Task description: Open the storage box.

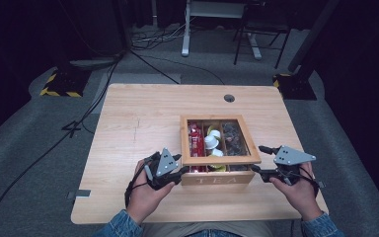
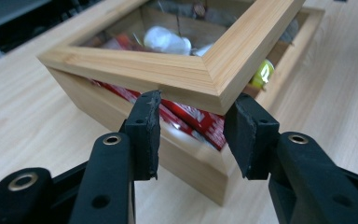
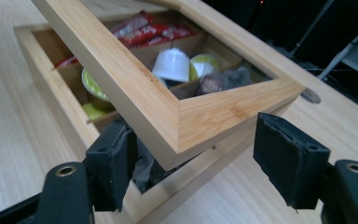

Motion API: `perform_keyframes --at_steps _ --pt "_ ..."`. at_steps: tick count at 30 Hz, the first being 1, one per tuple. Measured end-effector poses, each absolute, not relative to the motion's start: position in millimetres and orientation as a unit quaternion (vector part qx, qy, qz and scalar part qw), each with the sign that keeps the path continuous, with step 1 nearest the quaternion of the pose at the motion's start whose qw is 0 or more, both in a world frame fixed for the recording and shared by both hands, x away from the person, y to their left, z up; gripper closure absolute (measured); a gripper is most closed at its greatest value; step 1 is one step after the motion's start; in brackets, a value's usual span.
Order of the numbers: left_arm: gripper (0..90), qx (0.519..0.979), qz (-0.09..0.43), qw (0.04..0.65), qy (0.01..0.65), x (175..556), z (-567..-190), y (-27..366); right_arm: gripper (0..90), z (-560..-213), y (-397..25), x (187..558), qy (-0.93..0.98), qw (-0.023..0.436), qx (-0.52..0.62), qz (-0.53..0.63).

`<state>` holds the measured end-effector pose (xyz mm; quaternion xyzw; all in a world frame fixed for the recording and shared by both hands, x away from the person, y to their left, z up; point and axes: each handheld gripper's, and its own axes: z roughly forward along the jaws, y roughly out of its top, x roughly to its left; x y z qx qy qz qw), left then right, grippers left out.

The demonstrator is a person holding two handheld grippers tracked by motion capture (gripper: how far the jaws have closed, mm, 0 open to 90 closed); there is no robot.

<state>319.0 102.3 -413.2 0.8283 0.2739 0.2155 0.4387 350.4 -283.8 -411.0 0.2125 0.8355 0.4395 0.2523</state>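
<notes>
Lid (image 1: 220, 160) of wooden tea box (image 1: 217, 177), tipped up at the front, near the table's (image 1: 128, 118) front edge. Glass window, pale wood frame; red packets (image 1: 195, 138) and white pods (image 1: 211, 142) inside. Lifting step, probably. Left gripper (image 1: 177, 165) and right gripper (image 1: 262, 159) spread wide at the front corners, pinching nothing. Next, likely: squeeze the corners, lift evenly.

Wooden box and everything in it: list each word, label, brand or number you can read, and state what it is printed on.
"TEA": pale capital letters on the front wall of the wooden box, read in the high view.
Red packets in the left compartment: white print, too blurred to read.
Yellow-green capsule: a white mark, not legible.
White capsules: no print to be seen.
</notes>
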Motion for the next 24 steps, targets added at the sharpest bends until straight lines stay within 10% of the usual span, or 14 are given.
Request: perform_keyframes --at_steps 24 --pt "37.9 0.812 0.222 0.438 0.315 325 -408 117 37.7 -360 -283 383 0.822 0.247 0.194 0.475"
